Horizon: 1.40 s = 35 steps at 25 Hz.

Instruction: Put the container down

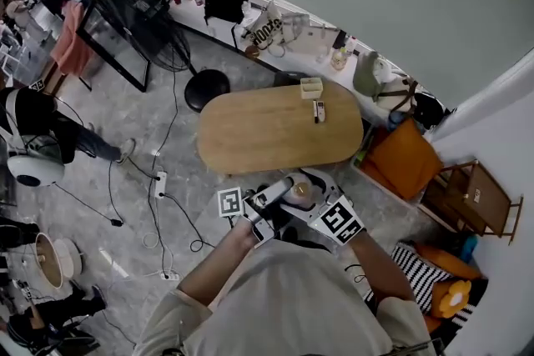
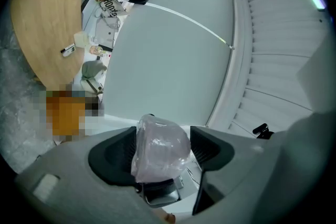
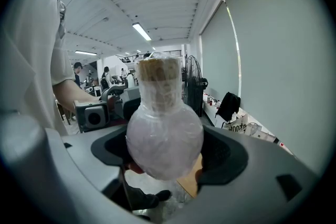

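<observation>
The container (image 1: 299,190) is a round flask with a cork top, wrapped in clear film. I hold it in the air close to my body, just short of the near edge of the oval wooden table (image 1: 250,137). In the right gripper view its bulb (image 3: 164,134) fills the gap and both pads of my right gripper (image 3: 164,152) press on it, cork upward. In the left gripper view the film-wrapped container (image 2: 163,147) sits between the pads of my left gripper (image 2: 161,150). From the head view the left gripper (image 1: 284,188) and the right gripper (image 1: 315,189) meet at the container.
A small box (image 1: 311,87) and a small dark item (image 1: 318,111) lie at the table's far side. Cables and a power strip (image 1: 160,183) run over the floor at left. An orange bag (image 1: 405,158) and a wooden rack (image 1: 471,196) stand right of the table.
</observation>
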Available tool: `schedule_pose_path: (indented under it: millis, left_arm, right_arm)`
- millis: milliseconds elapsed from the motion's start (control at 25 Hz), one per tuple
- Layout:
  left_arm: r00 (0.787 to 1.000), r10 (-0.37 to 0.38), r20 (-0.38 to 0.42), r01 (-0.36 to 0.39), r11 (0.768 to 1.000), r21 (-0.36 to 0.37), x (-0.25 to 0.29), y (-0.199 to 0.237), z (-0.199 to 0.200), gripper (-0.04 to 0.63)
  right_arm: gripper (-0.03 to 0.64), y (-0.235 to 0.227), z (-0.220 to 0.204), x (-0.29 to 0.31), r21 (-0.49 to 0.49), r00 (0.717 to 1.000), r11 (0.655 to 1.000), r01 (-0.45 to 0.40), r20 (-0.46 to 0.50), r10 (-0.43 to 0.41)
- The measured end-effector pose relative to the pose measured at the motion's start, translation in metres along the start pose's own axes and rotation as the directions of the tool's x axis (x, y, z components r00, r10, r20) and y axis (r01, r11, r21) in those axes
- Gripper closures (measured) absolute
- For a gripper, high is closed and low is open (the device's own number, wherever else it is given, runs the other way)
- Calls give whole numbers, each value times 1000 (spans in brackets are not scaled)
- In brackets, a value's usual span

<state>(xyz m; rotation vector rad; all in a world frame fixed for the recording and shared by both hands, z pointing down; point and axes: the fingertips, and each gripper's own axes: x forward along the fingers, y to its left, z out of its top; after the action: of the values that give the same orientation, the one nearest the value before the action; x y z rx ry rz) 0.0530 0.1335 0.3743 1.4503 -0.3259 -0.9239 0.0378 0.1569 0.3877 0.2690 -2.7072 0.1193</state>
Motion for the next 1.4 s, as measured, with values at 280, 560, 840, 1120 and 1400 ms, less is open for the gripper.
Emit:
schedule_pose_path:
  millis: [280,560,840,1120,1400]
  left_arm:
    - [998,42,-52,-45,998,-47,19,16,70,285]
    - [991,64,-118,-77,990,-114,29,41,147,284]
    - [978,98,-184,-126,981,-146,46,63,209,285]
    - [972,134,-194,-169,970,-175,58,98,260,284]
    - [975,176,-138,-202,958,-206,69,156,305,285]
  right_arm:
    - [227,-58,6,48,73,999,997,40,-18,-39]
    - [227,-115,3,107,167,998,984,69,-19,-67]
    - [227,-170,-2,151,217,992,968,123,-47,-116]
    - [227,-220,-24,186,279,989,949,147,-72,-132]
    - [227,-275,-74,213,332,987,930,154,-100,-127]
